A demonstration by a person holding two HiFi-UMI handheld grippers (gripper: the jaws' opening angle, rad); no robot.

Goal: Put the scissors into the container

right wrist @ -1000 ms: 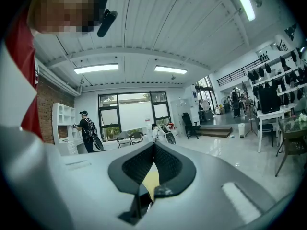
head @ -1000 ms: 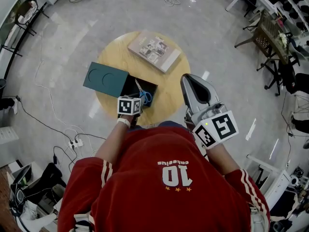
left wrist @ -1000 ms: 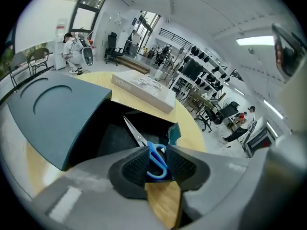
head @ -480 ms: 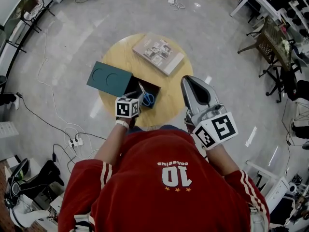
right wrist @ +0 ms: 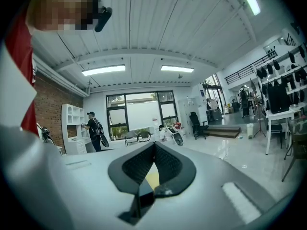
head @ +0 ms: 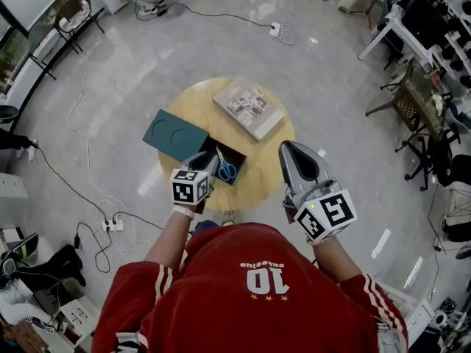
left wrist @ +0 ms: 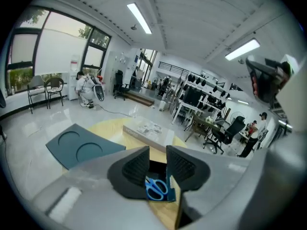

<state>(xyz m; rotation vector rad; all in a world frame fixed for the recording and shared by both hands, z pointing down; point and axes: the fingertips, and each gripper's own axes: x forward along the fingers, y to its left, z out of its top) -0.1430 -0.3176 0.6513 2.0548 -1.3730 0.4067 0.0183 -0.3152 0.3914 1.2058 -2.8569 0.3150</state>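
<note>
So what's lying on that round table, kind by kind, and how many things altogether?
blue scissors: 1
black container: 1
teal lid: 1
book: 1
Total: 4

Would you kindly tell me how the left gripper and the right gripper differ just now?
The left gripper has its jaws apart; the right gripper has its jaws meeting at the tips. The left gripper hangs over the open black container holding the blue-handled scissors; the right gripper sits by the round wooden table edge. Both hold nothing.
</note>
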